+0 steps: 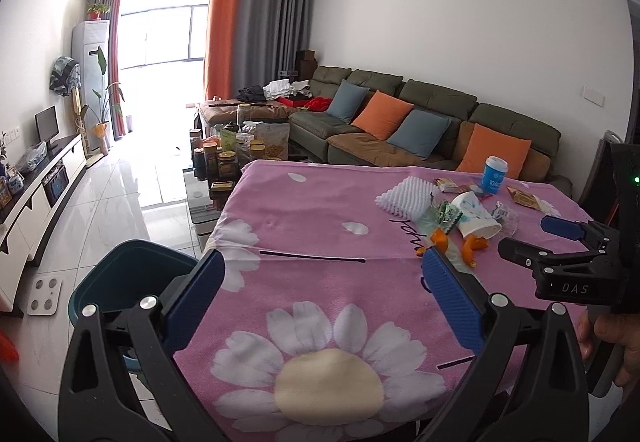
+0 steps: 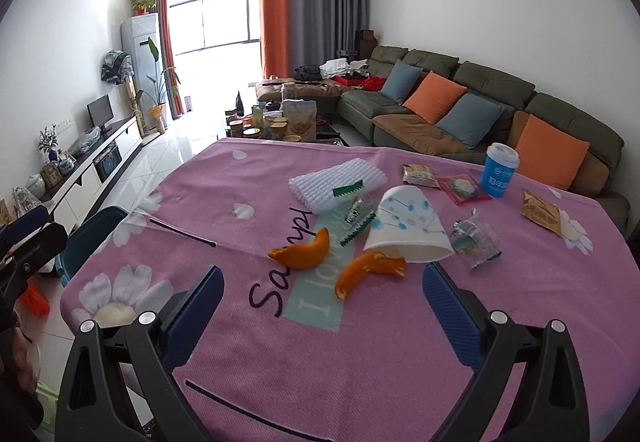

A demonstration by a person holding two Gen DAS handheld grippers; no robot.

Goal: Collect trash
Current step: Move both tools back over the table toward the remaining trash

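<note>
On the table's pink flowered cloth (image 2: 400, 362) the trash lies in a loose heap, ahead of both grippers. The right gripper (image 2: 322, 288) hangs over the near part of the cloth with its blue fingers (image 2: 452, 318) spread wide and nothing between them. Two pieces of orange peel (image 2: 360, 270) lie just beyond the fingertips, between the two fingers' lines. A tipped white paper cup (image 2: 404, 230) rests behind the peel, its mouth toward the right finger. A white foam net (image 2: 336, 182) sits farther back to the left, with a crumpled green-and-silver wrapper (image 2: 356, 216) against it. A clear plastic wrapper (image 2: 476, 238) lies right of the cup, and a blue cup with a white lid (image 2: 500, 170) stands upright near the far edge among flat snack packets (image 2: 420, 174).

The left gripper (image 1: 322, 276) is also wide open and empty, over the cloth's left near part, well short of the heap. A dark teal bin (image 1: 132, 274) stands on the floor just beside the table's left edge.
</note>
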